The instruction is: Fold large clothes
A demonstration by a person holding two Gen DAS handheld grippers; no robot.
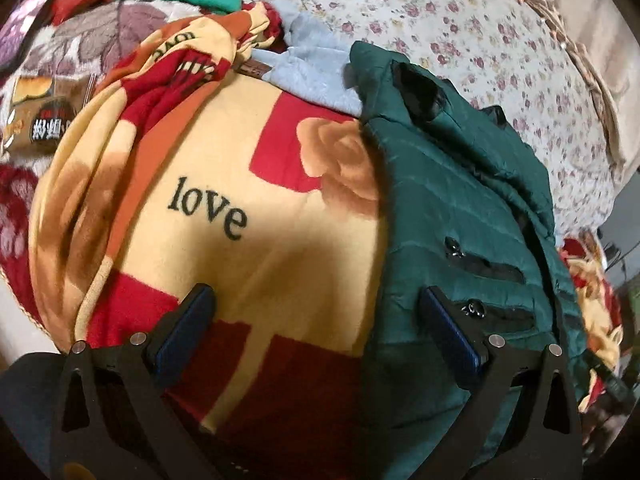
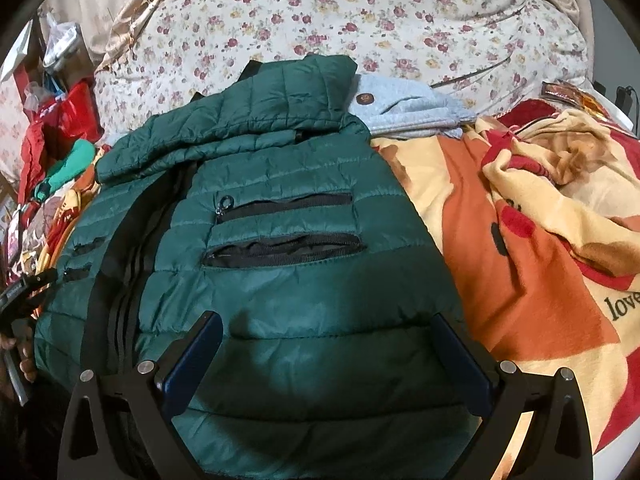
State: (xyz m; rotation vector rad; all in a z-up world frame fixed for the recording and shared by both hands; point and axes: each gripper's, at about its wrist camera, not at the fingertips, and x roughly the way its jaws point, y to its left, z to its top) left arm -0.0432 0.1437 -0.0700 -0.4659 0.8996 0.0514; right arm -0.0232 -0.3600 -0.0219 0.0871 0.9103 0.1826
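Across the yellow-and-red "love" fleece blanket (image 2: 532,264) lay the dark green quilted puffer jacket (image 2: 280,288), hood toward twelve o'clock, and I held my right gripper (image 2: 328,364) and left gripper (image 1: 316,328) wide apart, empty. I judged the slippery shell might slide from a shallow pinch, or the left jaws at the jacket's nine o'clock edge might snag blanket too.

puffer jacket (image 2: 280,288): dark green quilted cloth, slight sheen
blanket (image 1: 240,208) beside the jacket: soft, matt fleece
sweater (image 2: 404,108) by the jacket's collar: grey matt knit
gripper fingers (image 1: 188,328): black plastic, blue pads
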